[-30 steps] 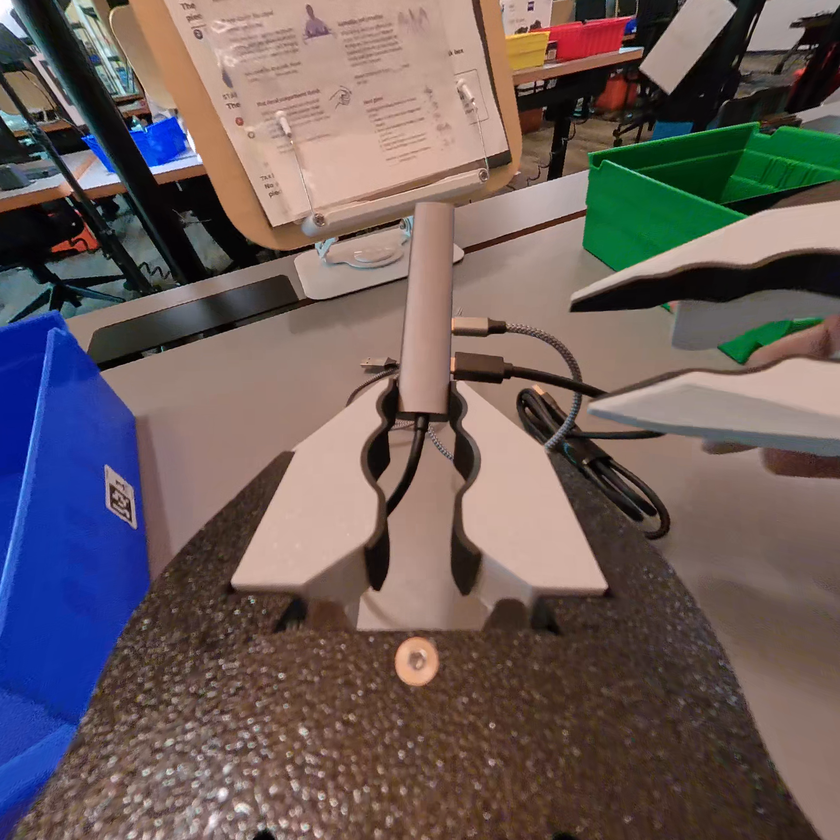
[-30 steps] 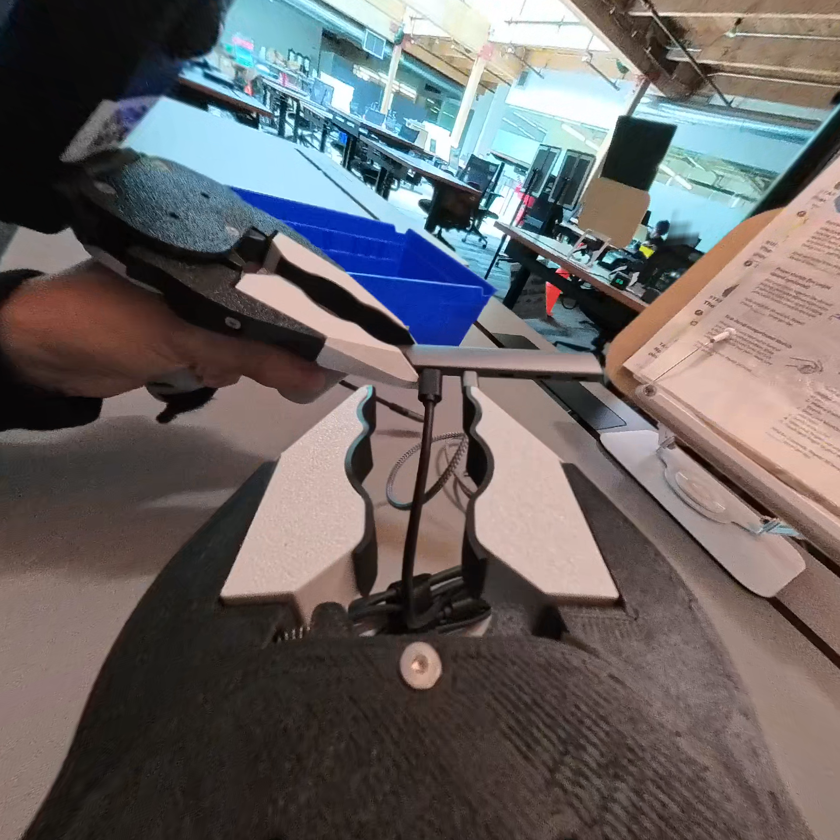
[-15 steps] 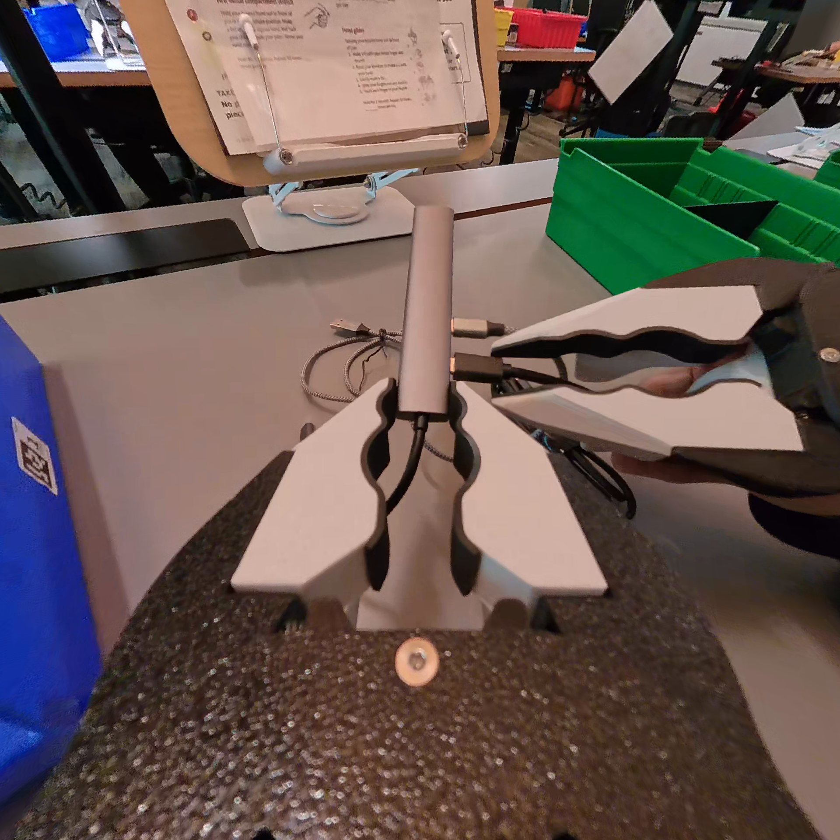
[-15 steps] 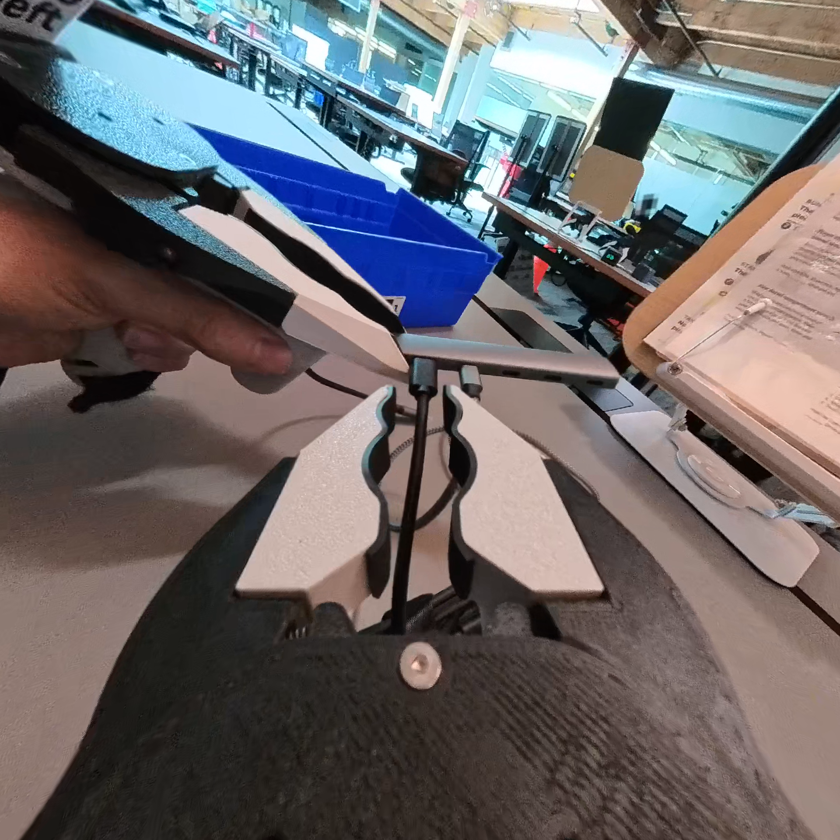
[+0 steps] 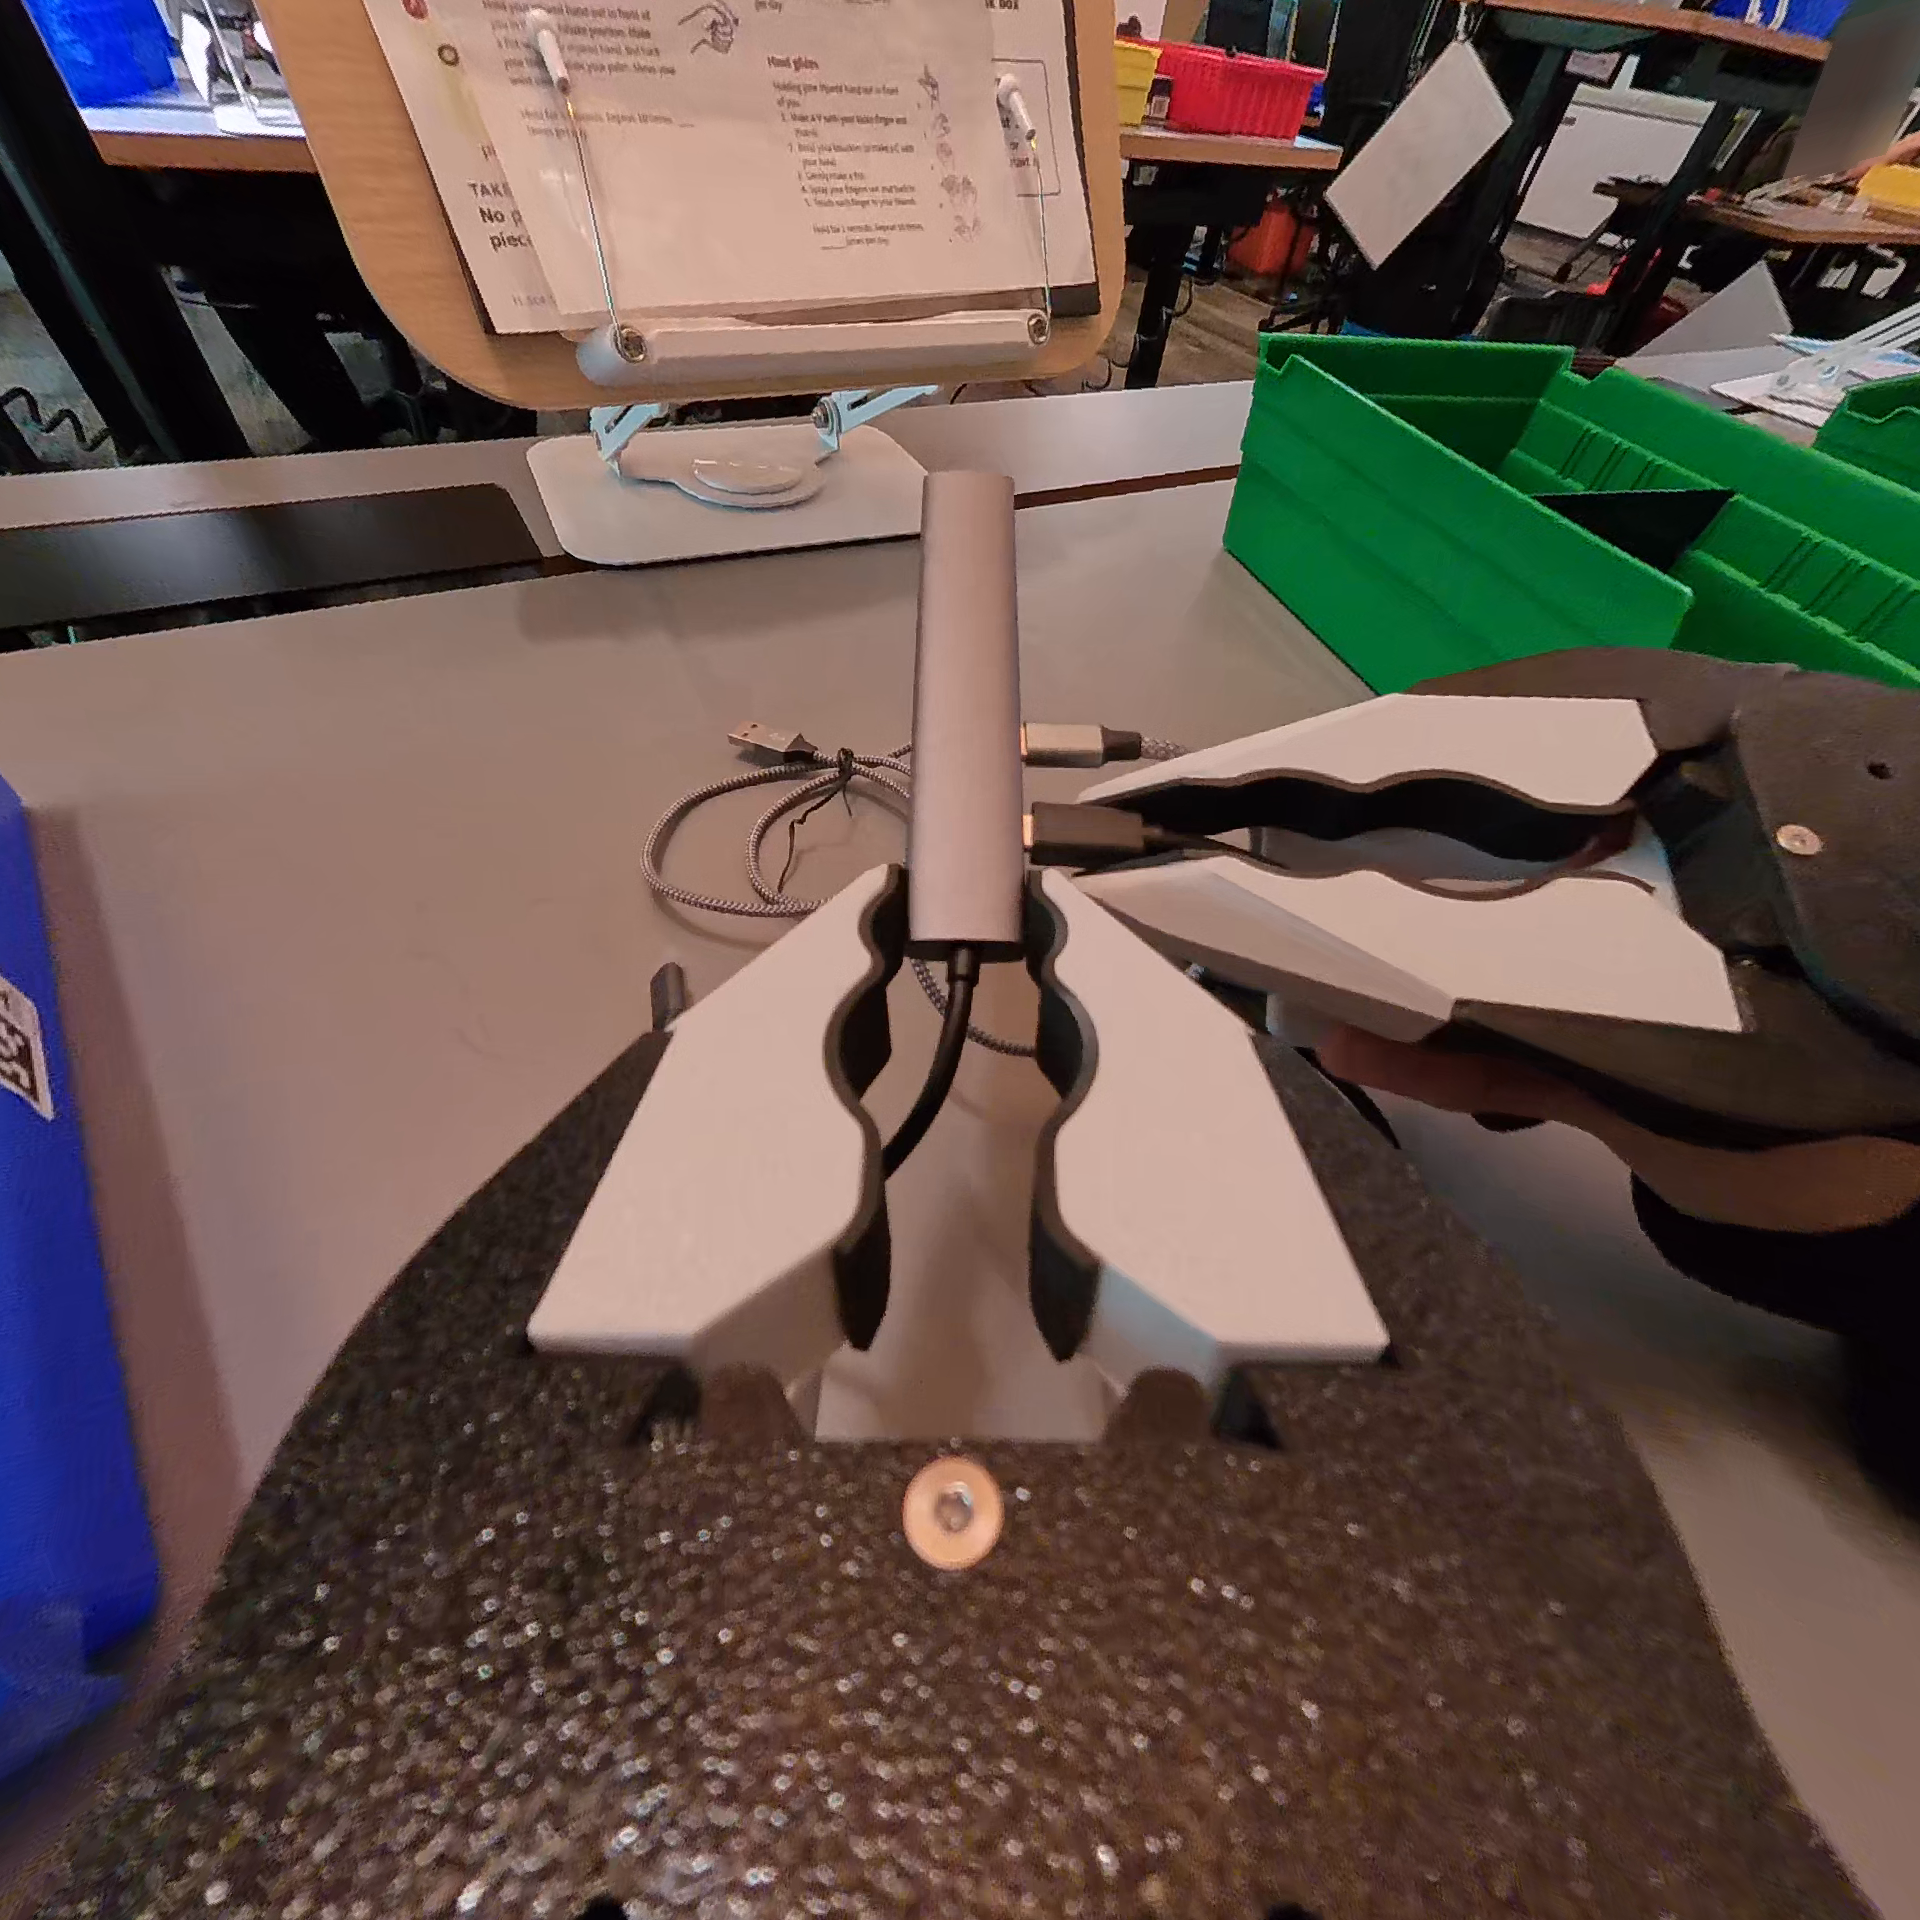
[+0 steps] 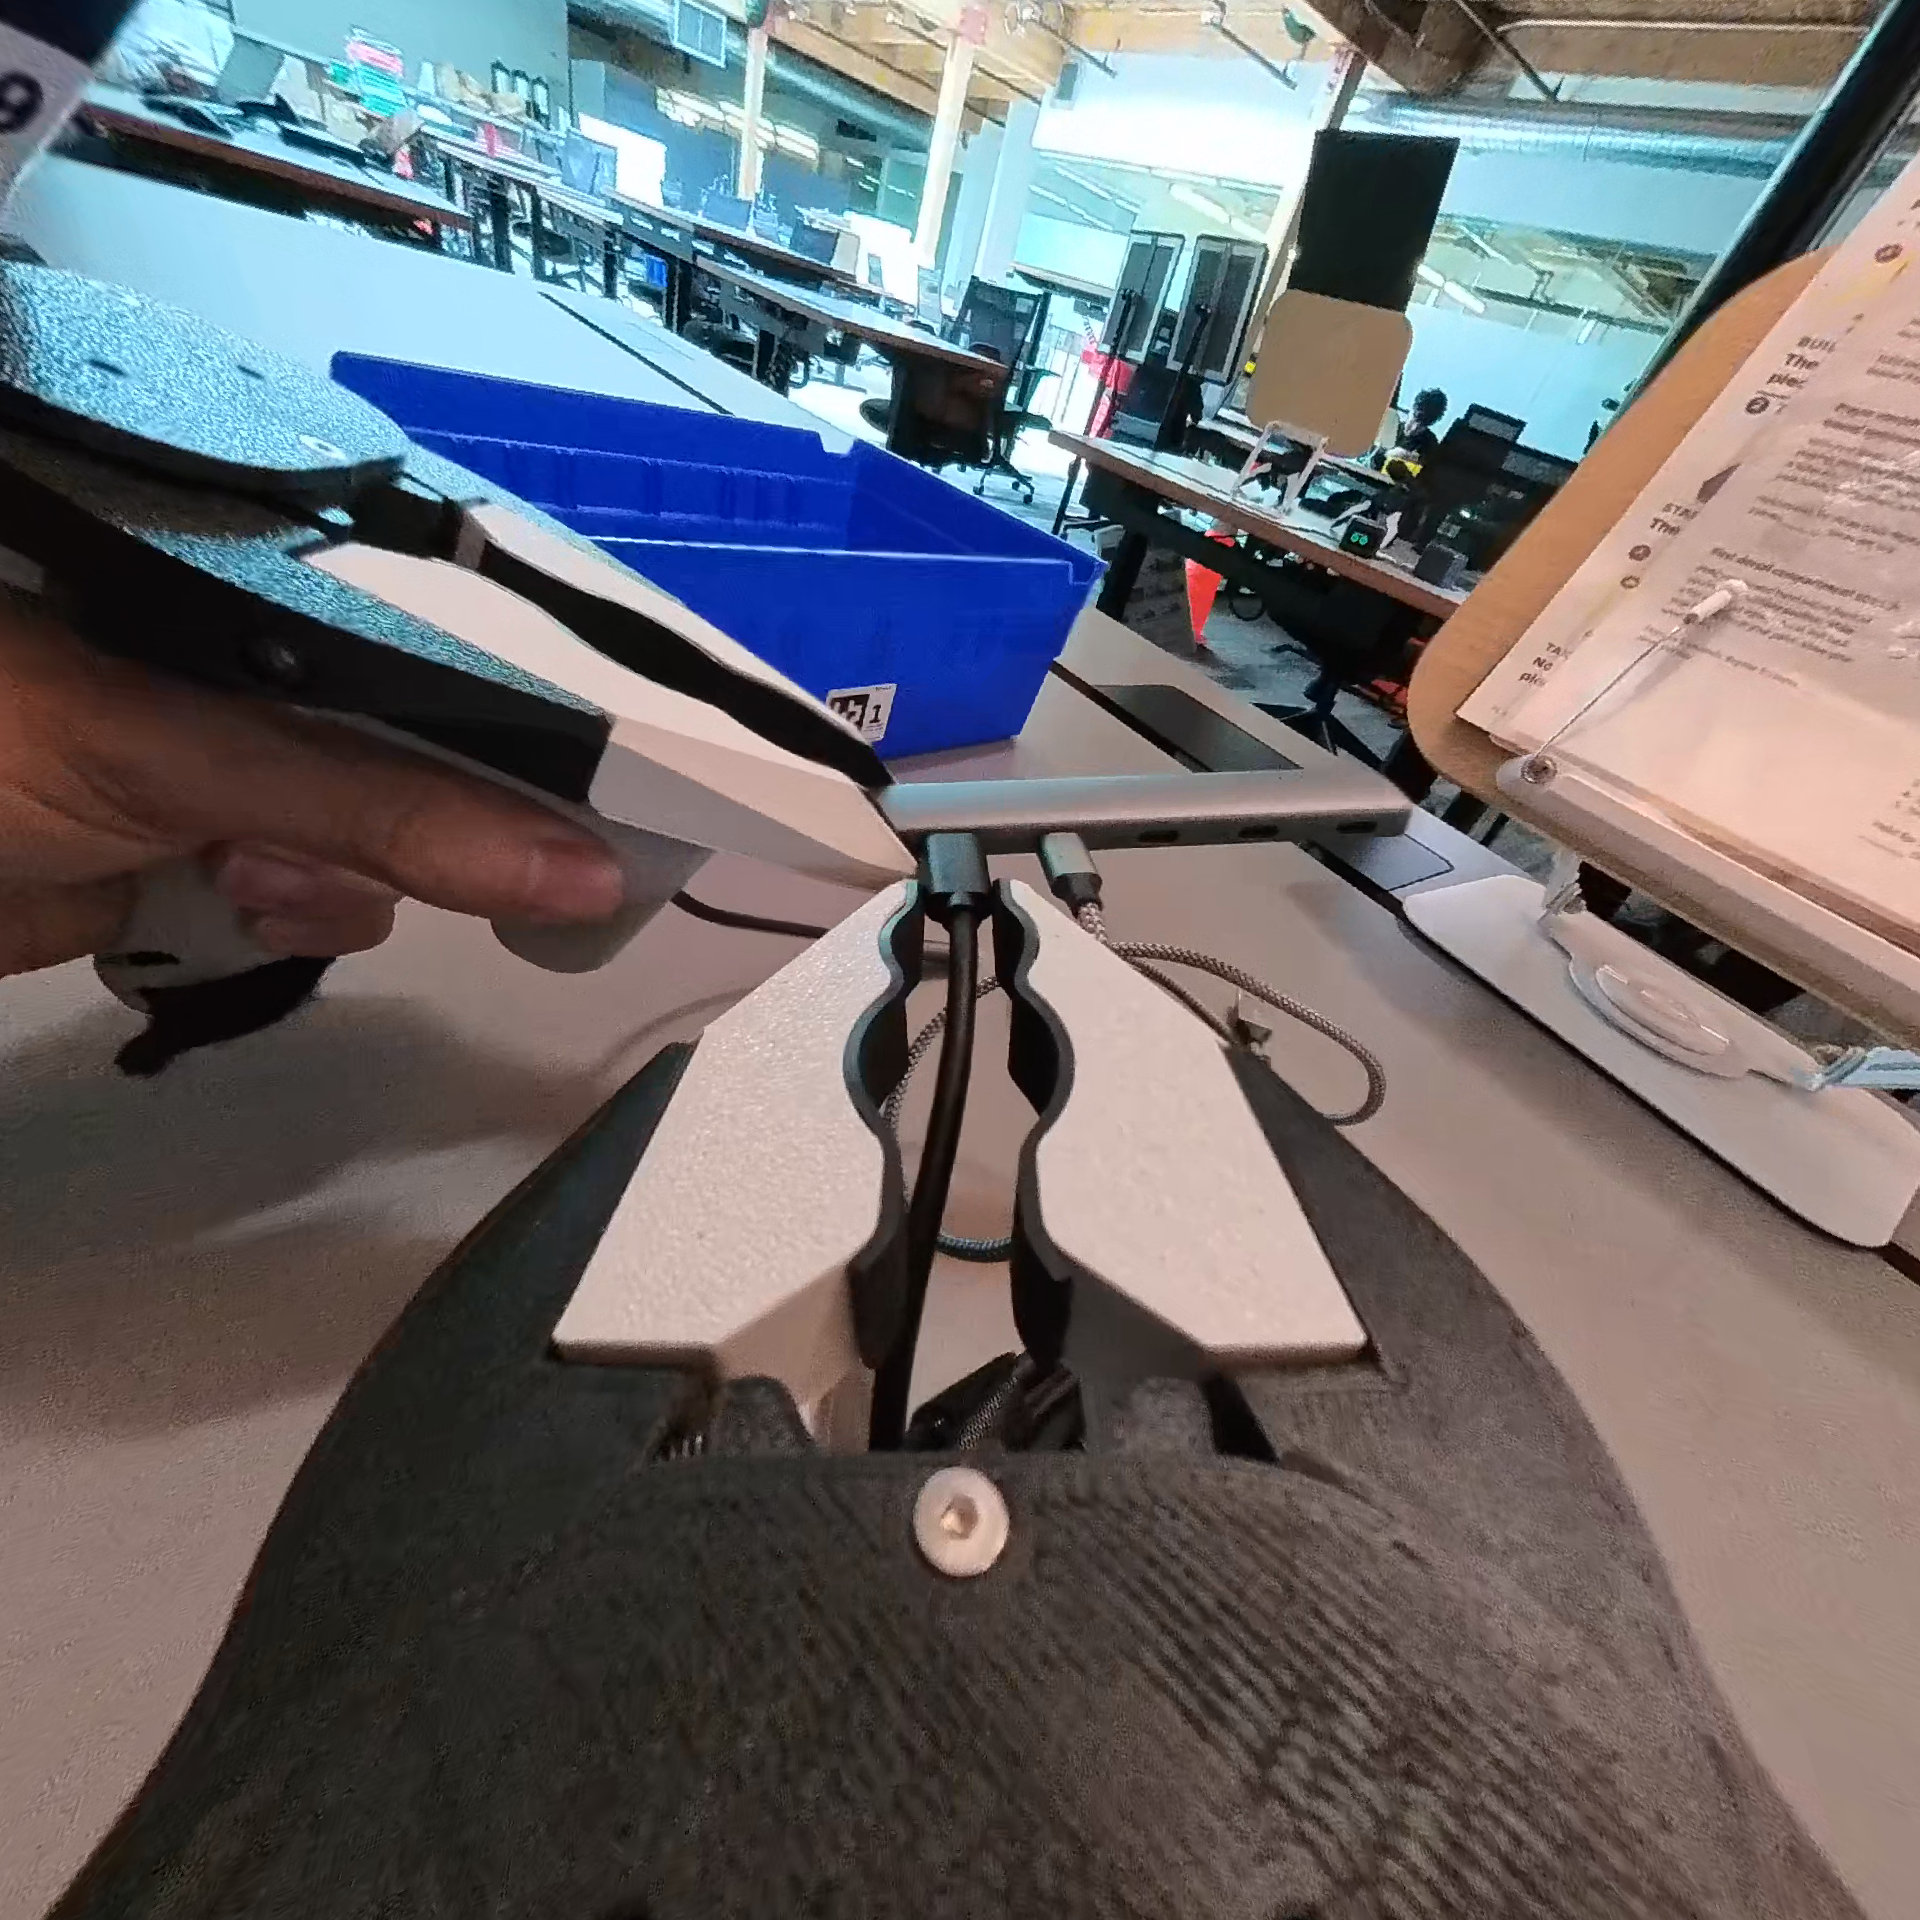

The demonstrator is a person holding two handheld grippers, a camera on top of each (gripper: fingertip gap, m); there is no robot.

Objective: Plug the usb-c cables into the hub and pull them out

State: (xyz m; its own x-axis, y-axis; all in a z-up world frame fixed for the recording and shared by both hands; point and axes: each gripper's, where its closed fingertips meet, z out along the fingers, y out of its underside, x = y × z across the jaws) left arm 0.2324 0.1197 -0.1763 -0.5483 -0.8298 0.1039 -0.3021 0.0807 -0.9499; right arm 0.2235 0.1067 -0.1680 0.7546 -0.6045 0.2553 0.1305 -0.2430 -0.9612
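Left gripper (image 5: 961, 914) was clamped on the near end of the hub (image 5: 964, 707), holding it off the table (image 5: 364, 810), probably so the side ports faced the other tool. Two USB-C cables sat plugged in: black cable (image 6: 961, 997) nearest the grip, braided cable (image 5: 1081, 742) one port further. Three ports were free. Right gripper (image 6: 956, 899) straddled the black cable just behind its plug; fingers nearly closed, firm grasp unclear. Bins: one blue bin (image 6: 790, 540), one green bin (image 5: 1455, 540).
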